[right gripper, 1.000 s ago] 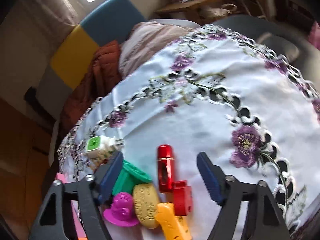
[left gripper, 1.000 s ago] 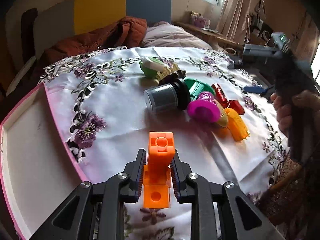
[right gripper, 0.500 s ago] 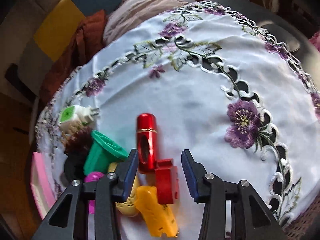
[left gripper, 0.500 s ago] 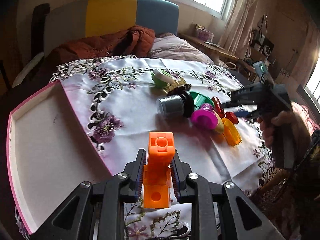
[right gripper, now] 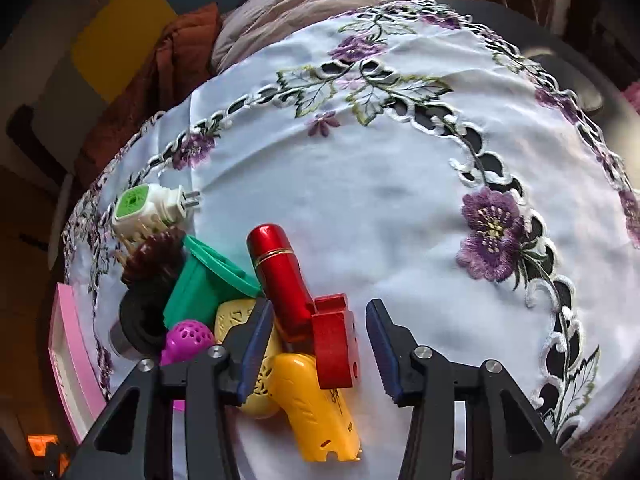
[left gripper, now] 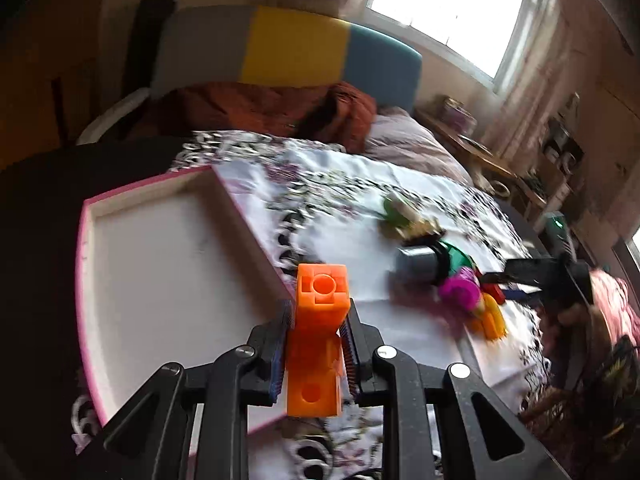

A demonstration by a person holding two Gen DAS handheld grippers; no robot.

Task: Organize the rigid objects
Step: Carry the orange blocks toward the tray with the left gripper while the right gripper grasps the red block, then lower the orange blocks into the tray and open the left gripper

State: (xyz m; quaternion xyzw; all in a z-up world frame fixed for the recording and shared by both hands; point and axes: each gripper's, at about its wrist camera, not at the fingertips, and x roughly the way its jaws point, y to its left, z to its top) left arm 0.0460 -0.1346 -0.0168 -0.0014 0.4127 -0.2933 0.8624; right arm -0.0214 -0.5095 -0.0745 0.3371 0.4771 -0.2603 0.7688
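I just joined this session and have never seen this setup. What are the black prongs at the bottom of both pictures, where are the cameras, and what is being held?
No robot here: a person holds a two-finger gripper in each hand, each with a fisheye camera looking along its fingers.

The left gripper is shut on an orange building block, above a white tray with a pink rim.

The right gripper hangs over a pile of toys on the embroidered tablecloth. Its fingers are opening, with a red block between them, not pressed. Beside it lie a red metallic cylinder, a yellow plastic piece, a green cup and a white-and-green plug.
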